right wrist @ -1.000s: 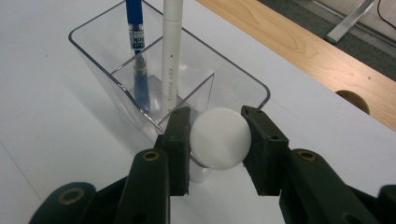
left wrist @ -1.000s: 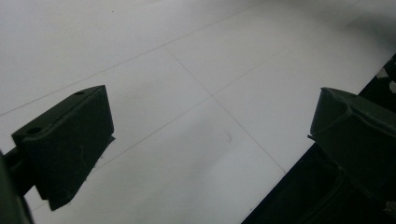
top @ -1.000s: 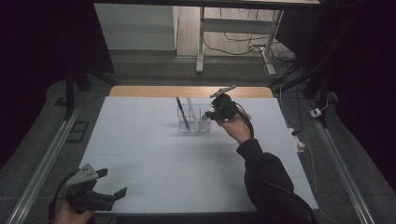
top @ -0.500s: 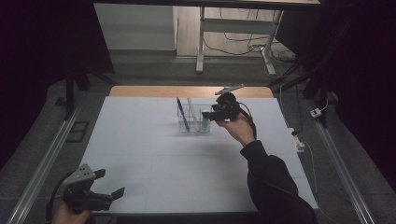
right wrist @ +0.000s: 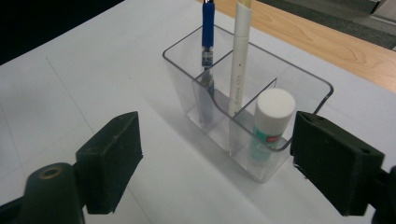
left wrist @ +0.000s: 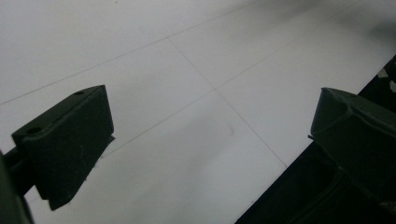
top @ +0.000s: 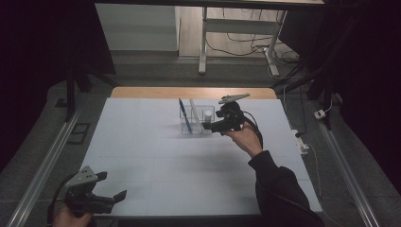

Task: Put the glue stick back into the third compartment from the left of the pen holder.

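Note:
A clear plastic organizer (right wrist: 177, 65) (top: 196, 127) stands at the far middle of the white table. It holds a blue pen (right wrist: 207, 28) (top: 184, 116), a white pen (right wrist: 240, 56) (top: 194, 111) and a white-capped glue stick (right wrist: 275, 109) (top: 208, 115), each in its own compartment. My right gripper (right wrist: 215, 163) (top: 208, 126) sits just right of the organizer and points at it. Its jaws have just been opening and stand open with nothing between them. My left gripper (left wrist: 210, 140) (top: 118, 197) rests open over the table's front left corner.
A bare wooden strip (top: 189, 92) runs along the table's far edge. Metal rails (top: 42, 161) flank the table on both sides. A desk frame and cables (top: 246, 38) lie on the floor beyond.
My right gripper has drawn back a little from the organizer, to the right and toward the person, and its jaws have spread. The left gripper stays where it was.

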Tool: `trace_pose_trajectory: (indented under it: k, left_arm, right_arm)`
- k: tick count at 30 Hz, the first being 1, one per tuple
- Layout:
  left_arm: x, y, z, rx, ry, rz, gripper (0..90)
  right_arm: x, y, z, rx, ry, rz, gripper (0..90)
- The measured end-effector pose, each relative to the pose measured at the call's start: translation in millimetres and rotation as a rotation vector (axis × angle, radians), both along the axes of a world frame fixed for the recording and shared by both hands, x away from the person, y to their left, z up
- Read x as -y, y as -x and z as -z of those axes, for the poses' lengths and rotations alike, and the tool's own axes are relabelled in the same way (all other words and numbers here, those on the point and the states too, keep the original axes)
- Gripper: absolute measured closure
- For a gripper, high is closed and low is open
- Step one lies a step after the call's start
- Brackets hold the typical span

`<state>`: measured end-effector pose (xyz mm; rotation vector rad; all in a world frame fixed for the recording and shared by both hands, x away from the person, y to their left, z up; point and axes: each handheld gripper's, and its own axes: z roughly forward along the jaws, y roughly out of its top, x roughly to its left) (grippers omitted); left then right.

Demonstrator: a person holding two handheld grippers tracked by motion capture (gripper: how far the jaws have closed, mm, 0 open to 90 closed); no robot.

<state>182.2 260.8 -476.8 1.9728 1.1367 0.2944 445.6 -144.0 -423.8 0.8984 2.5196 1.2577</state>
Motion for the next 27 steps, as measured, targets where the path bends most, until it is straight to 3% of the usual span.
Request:
trace_pose_trajectory:
  k: [17,27]
  left_arm:
    - [-2.3,1.7,-0.4,-0.003,-0.002,-0.017,0.0]
    - [-1.6,1.7,-0.5,-0.003,-0.008,-0.01,0.0]
  right_arm:
    - [15.8,34.6,0.0,0.008,-0.016,-0.04,4.2]
    - [25.5,57.7,6.0,0.019,0.015,-0.072,1.6]
